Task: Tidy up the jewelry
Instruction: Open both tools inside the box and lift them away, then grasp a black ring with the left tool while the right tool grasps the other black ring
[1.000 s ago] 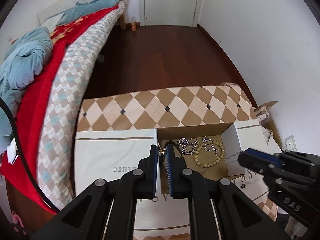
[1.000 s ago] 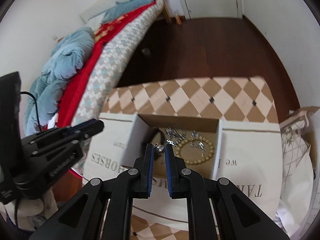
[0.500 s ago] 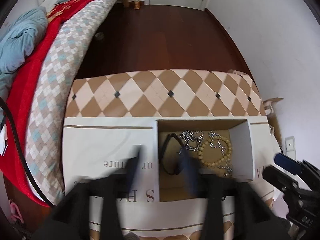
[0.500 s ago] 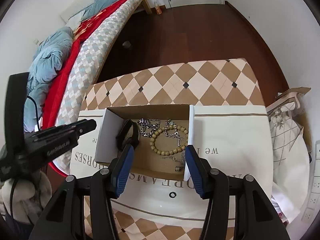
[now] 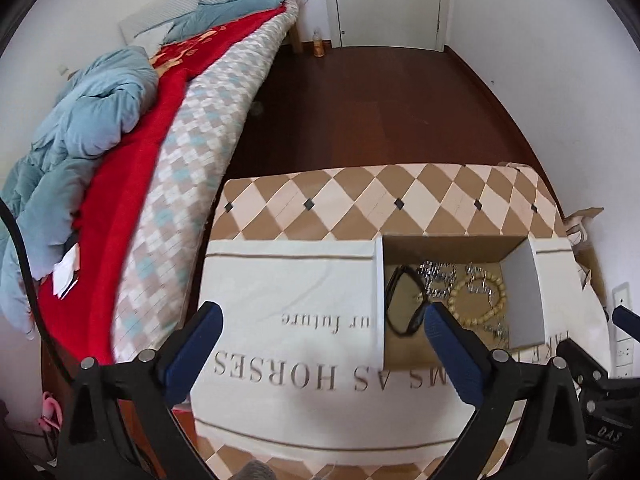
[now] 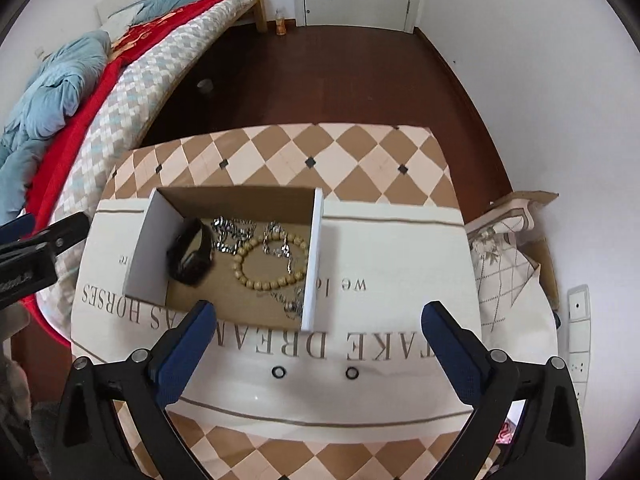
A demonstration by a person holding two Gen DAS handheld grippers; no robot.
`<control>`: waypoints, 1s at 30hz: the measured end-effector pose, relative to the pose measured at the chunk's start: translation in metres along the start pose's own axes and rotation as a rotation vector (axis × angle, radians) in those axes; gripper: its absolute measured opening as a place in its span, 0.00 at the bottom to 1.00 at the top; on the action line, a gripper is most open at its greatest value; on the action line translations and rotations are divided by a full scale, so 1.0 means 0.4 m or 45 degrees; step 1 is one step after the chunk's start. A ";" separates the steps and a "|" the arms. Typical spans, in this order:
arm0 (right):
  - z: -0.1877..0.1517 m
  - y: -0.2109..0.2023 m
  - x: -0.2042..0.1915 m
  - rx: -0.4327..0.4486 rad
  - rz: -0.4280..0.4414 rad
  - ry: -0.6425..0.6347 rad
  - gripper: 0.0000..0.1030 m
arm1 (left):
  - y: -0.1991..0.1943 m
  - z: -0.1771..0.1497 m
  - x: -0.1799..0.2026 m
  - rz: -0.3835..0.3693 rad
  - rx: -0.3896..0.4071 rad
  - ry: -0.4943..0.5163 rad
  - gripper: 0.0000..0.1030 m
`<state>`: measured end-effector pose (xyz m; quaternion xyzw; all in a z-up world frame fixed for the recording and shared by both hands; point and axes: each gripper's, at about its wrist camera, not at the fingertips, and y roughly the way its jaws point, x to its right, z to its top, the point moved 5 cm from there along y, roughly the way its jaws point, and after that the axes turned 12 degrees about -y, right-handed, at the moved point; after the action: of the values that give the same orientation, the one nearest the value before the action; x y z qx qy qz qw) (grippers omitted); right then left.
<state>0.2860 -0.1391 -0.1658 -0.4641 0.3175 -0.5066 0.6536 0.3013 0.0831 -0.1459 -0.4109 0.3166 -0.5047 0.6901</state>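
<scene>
Cardboard box (image 6: 236, 196), wooden bead bracelet (image 6: 269, 256), silver chains (image 6: 234, 232), black band (image 6: 191, 252)

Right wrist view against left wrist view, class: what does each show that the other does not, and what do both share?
Only the right wrist view shows two black rings on the printed cloth. Only the left wrist view shows a pink item on the floor. Both show the cardboard box holding a black band, bead bracelet and silver chains.

Cardboard box (image 6: 236, 200) on cloth (image 6: 392, 264), cloth on table (image 6: 320, 152). In box: wristband (image 6: 190, 256) at left, bead bracelet (image 6: 270, 256) to its right, chains (image 6: 232, 232) behind and between. Bed (image 6: 120, 92) left of table.
</scene>
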 end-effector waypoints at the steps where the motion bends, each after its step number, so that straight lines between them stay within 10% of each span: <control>1: -0.005 -0.002 -0.004 0.000 0.003 0.002 1.00 | -0.008 -0.007 -0.004 0.006 0.007 -0.001 0.99; 30: -0.138 -0.449 -0.049 0.343 -0.107 0.014 1.00 | -0.431 -0.154 -0.057 -0.062 0.304 -0.047 0.99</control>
<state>0.1656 -0.1460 -0.0206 -0.3823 0.2304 -0.5742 0.6863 0.1672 0.0633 -0.0208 -0.3427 0.2314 -0.5479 0.7272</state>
